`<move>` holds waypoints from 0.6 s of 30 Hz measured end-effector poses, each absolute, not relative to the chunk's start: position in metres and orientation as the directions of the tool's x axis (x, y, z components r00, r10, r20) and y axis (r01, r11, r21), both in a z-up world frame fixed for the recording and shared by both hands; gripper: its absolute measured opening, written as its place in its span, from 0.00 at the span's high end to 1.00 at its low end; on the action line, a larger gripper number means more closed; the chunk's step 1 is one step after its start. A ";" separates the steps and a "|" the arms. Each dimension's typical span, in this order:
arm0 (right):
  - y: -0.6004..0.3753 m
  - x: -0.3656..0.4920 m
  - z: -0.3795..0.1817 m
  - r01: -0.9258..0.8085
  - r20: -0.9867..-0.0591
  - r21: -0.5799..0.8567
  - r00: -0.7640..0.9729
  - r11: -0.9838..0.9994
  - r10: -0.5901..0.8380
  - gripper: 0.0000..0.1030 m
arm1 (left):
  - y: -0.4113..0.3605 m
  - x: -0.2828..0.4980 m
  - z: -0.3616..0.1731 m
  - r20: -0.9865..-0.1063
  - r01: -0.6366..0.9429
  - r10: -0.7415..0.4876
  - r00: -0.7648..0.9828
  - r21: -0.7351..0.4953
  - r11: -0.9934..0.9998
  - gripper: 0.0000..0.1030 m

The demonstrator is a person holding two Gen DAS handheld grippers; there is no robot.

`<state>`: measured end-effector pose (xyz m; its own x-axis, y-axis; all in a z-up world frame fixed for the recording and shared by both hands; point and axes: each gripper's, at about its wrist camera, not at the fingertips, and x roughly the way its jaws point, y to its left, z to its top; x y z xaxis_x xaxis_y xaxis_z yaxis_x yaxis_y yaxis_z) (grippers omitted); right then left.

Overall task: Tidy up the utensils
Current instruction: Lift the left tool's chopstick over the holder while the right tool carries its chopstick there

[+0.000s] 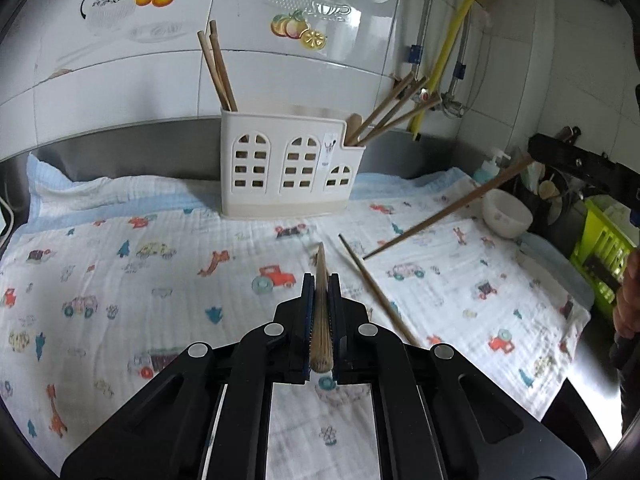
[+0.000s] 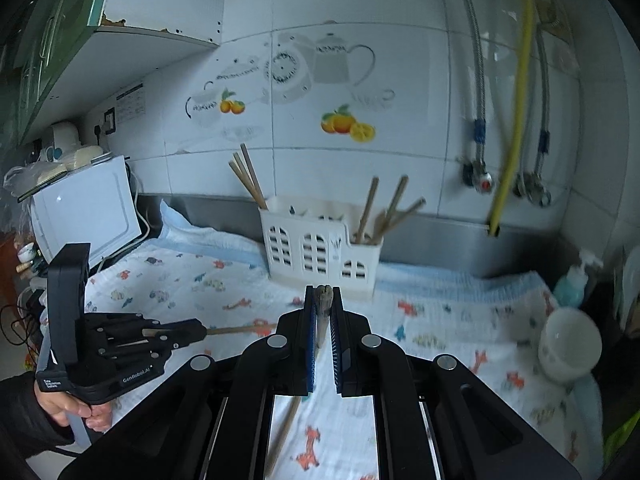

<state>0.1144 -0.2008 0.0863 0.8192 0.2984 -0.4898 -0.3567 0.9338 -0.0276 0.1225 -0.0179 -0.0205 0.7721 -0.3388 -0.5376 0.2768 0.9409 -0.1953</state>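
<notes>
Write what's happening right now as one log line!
left gripper: shut on chopstick | right gripper: shut on chopstick | holder: partly filled

White utensil holder [image 1: 292,168], brown chopsticks [image 1: 218,68] – white cloth [image 1: 120,264] printed with coloured cars – black grippers [image 1: 321,280]

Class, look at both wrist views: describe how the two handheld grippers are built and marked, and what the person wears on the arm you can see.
Both the left gripper and the right gripper are matte black, with angular linkage arms joined by round silver pins and blue-edged finger pads. In the right wrist view the left gripper carries white lettering and a grey-blue handle. The visible sleeve is dark.
</notes>
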 end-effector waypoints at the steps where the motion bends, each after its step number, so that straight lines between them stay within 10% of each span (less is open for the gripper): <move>1: -0.200 0.119 0.091 -0.360 -0.485 -0.036 0.822 0.932 0.299 0.94 | -0.017 0.125 -0.019 -0.538 0.276 -0.337 0.773 -0.195 0.941 0.95; 18: -0.179 0.191 0.168 -0.332 -0.374 -0.140 0.890 0.933 0.260 0.94 | -0.022 0.171 0.046 -0.497 0.340 -0.342 0.798 -0.098 0.935 0.95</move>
<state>0.1912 -0.1794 0.1678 0.8902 0.2603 -0.3740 -0.3317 0.9329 -0.1402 0.1713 -0.0219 0.0458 0.7979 -0.3417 -0.4965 0.3398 0.9354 -0.0977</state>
